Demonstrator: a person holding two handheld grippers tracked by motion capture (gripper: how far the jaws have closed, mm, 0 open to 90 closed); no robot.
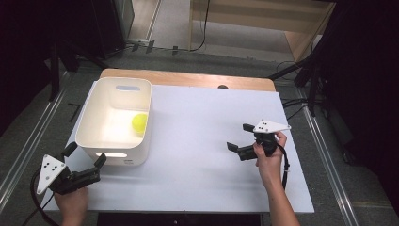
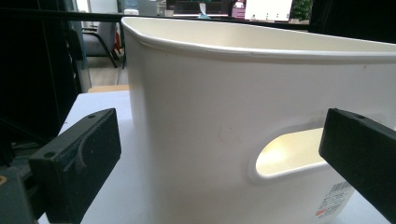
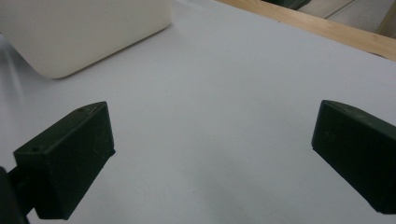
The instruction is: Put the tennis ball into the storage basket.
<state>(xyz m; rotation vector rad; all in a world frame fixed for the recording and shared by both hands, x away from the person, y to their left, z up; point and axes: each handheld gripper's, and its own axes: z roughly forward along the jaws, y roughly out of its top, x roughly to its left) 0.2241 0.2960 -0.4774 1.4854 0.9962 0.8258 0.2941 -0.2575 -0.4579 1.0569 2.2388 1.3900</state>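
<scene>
High view. Desk [image 1: 197,141]: flat, matte, pale grey-white sheet over a wooden top, a light wood strip showing along the far edge. White bin [image 1: 115,120]: smooth plastic, rectangular with rounded corners, oval handle cut-outs in its short walls; stands at the desk's left part. Yellow ball [image 1: 139,123]: round, fuzzy-looking, lies inside the bin against its right wall. My left gripper [image 1: 84,157]: black, grey three-cornered plate on top, jaws spread wide and empty, just beside the bin's near left corner. My right gripper [image 1: 240,137]: same make, jaws wide apart, empty, over bare desk well apart from the bin.

Left gripper view. Bin wall [image 2: 196,130], glossy and curved, close ahead between my two blocky black jaws; oval cut-out [image 2: 289,151] glowing, barcode label [image 2: 334,198] at lower right.

Right gripper view. Matte desk [image 3: 210,121] between my parted jaws; the bin's rounded corner [image 3: 84,32] at upper left.
</scene>
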